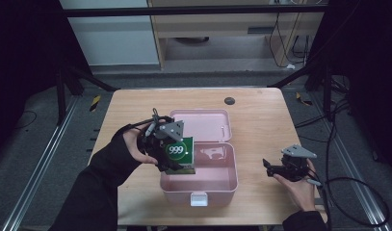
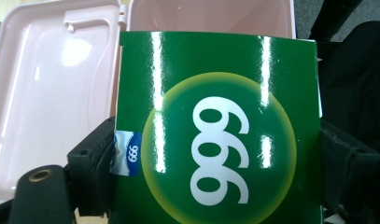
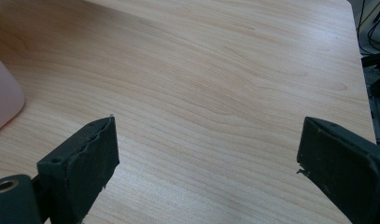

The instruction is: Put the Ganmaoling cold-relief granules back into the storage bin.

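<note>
While both hands work at the wooden table (image 1: pixel 261 115), this is how things lie:
Left tongs (image 1: pixel 170 153): clamped on a green box (image 1: pixel 180 155), one black jaw against each side of it; in the left gripper view the box (image 2: pixel 215 130) sits between the jaws with its white 999 lying on its side
Green box: held above the near left part of the pink case (image 1: pixel 217 185), its lower edge down by the left wall of the tray; whether it touches the tray floor cannot be told
Pink case: open in the middle of the table, lid (image 1: pixel 205 124) lying flat on the far side, white latch (image 1: pixel 199 198) on the near wall
Left hand (image 1: pixel 136 147): just left of the case, in a dark fingerless glove with a dark sleeve
Right tongs (image 1: pixel 273 168): jaws apart and holding nothing, low over bare wood right of the case and well apart from it; in the right gripper view the jaws (image 3: pixel 206 163) spread wide, with a pink corner of the case (image 3: pixel 3 100) at the left edge
Right hand (image 1: pixel 299 185): near the right near corner of the table
Other things: a small dark round disc (image 1: pixel 229 100) on the far side of the table, past the lid; black cables (image 1: pixel 357 192) on the floor to the right
In the way: the box and left tongs hide the left part of the tray from above
</note>
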A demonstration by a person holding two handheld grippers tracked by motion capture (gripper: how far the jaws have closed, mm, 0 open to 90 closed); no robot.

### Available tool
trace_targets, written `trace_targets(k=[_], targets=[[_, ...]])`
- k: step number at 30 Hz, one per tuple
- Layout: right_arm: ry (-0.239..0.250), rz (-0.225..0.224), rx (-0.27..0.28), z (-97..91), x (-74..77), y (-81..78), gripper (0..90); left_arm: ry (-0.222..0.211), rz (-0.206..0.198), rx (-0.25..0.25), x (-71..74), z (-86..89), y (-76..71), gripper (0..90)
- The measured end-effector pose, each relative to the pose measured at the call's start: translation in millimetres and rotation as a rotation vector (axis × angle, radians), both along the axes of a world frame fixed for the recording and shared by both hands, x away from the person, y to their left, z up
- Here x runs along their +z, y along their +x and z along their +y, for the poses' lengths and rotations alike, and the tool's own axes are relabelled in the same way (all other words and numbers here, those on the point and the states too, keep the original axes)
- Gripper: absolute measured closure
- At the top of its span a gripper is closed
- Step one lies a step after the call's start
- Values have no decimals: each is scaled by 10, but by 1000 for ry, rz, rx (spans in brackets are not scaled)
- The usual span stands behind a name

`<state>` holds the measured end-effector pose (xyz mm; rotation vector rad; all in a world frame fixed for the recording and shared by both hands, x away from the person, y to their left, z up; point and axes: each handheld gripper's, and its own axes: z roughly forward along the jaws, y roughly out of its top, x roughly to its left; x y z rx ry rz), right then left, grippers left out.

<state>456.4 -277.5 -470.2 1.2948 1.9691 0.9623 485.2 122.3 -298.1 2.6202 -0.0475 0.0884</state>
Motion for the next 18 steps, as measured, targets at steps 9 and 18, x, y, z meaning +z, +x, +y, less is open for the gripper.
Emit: trace_targets(k=[9,18], targets=[[-2,3,7,6,-6,2,58,7,13,-2,-140,-41,35,153],[-5,4,6,9,-10,3,59,28,38,-7,-340,-103,49,152]])
